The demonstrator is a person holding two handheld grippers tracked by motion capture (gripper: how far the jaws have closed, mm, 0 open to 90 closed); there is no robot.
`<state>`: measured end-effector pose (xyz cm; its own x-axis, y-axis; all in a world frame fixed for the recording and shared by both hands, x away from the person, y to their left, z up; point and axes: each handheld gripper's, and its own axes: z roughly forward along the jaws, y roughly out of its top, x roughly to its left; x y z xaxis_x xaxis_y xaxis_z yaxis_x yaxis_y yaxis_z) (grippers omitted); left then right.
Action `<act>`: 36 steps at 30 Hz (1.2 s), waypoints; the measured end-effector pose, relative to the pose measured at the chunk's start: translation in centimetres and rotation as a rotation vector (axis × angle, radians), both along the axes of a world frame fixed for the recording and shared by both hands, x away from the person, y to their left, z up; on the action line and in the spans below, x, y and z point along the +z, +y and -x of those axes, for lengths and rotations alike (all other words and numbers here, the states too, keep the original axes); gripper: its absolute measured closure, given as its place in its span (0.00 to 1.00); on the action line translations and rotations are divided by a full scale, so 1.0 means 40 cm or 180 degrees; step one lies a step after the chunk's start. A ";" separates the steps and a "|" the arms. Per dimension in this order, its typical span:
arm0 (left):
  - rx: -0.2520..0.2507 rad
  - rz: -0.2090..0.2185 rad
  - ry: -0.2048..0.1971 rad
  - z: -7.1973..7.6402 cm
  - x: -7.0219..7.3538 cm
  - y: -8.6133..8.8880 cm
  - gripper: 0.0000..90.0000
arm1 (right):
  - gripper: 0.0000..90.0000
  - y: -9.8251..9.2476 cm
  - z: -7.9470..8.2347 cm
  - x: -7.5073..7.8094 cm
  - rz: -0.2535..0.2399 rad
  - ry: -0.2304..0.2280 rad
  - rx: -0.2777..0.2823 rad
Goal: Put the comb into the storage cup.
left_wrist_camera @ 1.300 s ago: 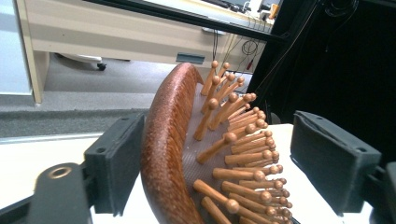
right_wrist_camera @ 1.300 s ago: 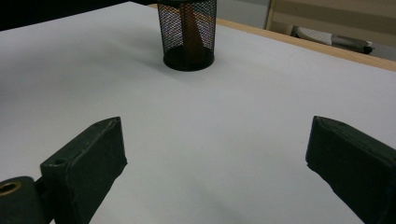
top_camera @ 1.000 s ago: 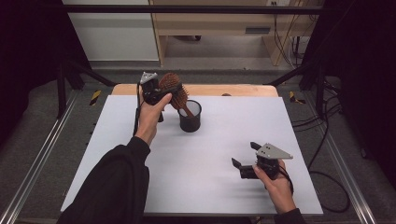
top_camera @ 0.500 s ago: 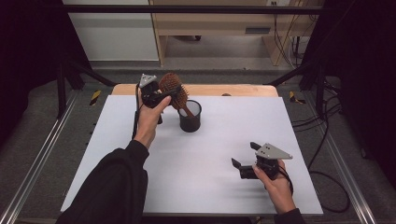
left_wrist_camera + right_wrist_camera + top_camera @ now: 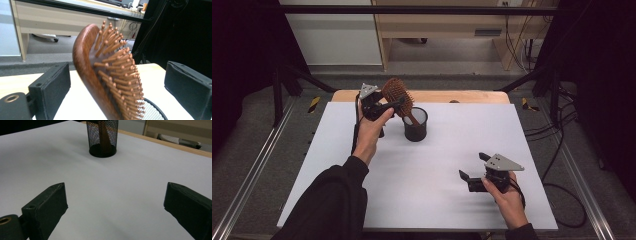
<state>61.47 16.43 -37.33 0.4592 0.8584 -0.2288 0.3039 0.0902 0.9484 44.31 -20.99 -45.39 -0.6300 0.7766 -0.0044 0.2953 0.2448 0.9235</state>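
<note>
The wooden hairbrush (image 5: 398,95) stands with its handle down inside the black mesh cup (image 5: 415,125), which sits on the far part of the white worktop (image 5: 437,170), left of centre. The brush leans to the left, so its bristled head rises above the cup's rim and tilts toward the left tool (image 5: 388,107).

In the left gripper view, the left tool's two black jaws are spread wide, one on each side of the brush head (image 5: 107,75), and neither pad touches the wood or the bristles. The bristles face the right-hand jaw, the smooth back faces the other. The rim of the mesh cup (image 5: 152,111) shows just beneath the head.

The right tool (image 5: 474,172) rests low over the near right part of the worktop, well apart from the cup, held in the person's right hand (image 5: 507,197). Its jaws are spread too, with nothing between them. In the right gripper view the mesh cup (image 5: 102,137) stands far ahead, the brush handle (image 5: 105,135) visible through the mesh.
</note>
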 end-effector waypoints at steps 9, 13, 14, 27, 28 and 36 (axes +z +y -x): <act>0.0024 -0.0006 0.0020 0.019 -0.012 0.018 0.08 | 0.06 -0.001 -0.001 -0.002 -0.0012 0.0011 -0.0001; 0.0024 0.0002 0.0001 0.029 -0.010 0.021 0.08 | 0.06 -0.002 -0.002 -0.002 -0.0005 0.0003 0.0002; 0.0019 -0.0003 -0.0002 0.032 -0.009 0.022 0.07 | 0.06 -0.002 -0.002 -0.002 -0.0001 0.0002 0.0001; -0.0041 -0.0101 -0.0069 0.090 0.001 0.048 0.06 | 0.05 0.004 -0.001 0.000 0.0005 -0.0001 -0.0015; -0.0038 -0.0108 -0.0067 0.093 0.000 0.051 0.06 | 0.05 0.004 -0.001 0.000 0.0005 0.0004 -0.0016; -0.0012 -0.0101 -0.0107 0.109 -0.007 0.071 0.05 | 0.05 -0.001 0.000 0.000 -0.0013 0.0008 -0.0029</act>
<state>57.12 19.29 -37.60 0.4694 0.8632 -0.1858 0.2719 0.0590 0.9605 44.30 -21.01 -45.40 -0.6229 0.7823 0.0004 0.2998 0.2382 0.9238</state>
